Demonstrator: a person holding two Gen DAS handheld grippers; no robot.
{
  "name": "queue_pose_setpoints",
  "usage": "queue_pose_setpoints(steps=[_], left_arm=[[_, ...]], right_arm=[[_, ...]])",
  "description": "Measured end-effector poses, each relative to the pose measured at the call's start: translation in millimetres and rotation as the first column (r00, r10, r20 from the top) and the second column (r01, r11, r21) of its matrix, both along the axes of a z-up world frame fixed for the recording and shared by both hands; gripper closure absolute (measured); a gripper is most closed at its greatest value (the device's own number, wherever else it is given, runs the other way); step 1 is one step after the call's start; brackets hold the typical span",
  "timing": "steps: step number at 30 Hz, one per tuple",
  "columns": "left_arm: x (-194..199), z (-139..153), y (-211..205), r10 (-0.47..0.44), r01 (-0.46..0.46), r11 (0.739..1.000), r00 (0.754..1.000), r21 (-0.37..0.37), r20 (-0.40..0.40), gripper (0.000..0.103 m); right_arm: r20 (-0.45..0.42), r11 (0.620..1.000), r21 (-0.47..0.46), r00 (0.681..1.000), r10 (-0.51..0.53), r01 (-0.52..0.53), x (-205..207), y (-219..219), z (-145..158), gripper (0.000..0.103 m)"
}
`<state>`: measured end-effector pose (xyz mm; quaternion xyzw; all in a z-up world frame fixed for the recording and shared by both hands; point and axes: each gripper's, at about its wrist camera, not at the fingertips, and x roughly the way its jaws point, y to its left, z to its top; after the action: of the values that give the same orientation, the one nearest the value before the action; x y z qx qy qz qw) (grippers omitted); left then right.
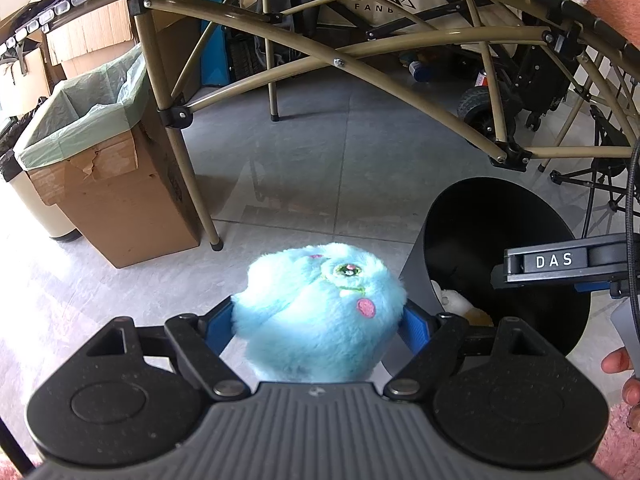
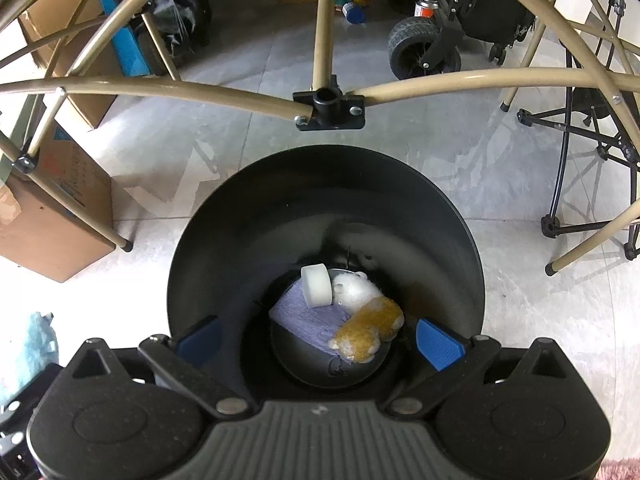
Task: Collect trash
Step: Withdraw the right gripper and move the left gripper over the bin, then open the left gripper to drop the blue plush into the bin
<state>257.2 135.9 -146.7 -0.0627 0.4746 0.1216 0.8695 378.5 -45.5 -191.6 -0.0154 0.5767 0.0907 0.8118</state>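
My left gripper point(image 1: 318, 318) is shut on a fluffy light-blue plush toy point(image 1: 320, 304), its blue pads pressing both sides, above the floor left of the black bin point(image 1: 484, 216). The right gripper point(image 2: 320, 340) hangs open and empty directly over the black bin point(image 2: 320, 200). At the bin's bottom lie a white roll point(image 2: 316, 285), a white and orange plush point(image 2: 366, 320) and a purple cloth point(image 2: 308, 320). In the left wrist view the right gripper's body marked DAS point(image 1: 560, 266) shows above the bin's mouth. The blue plush point(image 2: 28, 344) peeks in at the right wrist view's left edge.
A tan folding table frame point(image 1: 280, 36) arches over the floor ahead. A cardboard box with a green liner point(image 1: 96, 152) stands left, beside a table leg point(image 1: 196, 200). More boxes, a wheeled cart point(image 2: 424, 46) and black stand legs point(image 2: 580, 184) sit behind. A person's fingers point(image 1: 624, 376) show at right.
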Motion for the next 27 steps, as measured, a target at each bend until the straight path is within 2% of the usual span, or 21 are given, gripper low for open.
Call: queue_pose_setpoints(steps=[15, 27], left_arm=[[2, 16, -33, -0.063, 0.062, 0.998, 0.997, 0.008, 0.042, 0.021], [8, 29, -74, -0.134, 0.133, 0.991, 0.988, 0.02, 0.075, 0.021]], right_arm=[[0.077, 0.998, 0.067, 0.997, -0.009, 0.004, -20, -31, 39, 0.0], [0.139, 0.99, 0.121, 0.987, -0.082, 0.066, -34, -76, 63, 0.0]])
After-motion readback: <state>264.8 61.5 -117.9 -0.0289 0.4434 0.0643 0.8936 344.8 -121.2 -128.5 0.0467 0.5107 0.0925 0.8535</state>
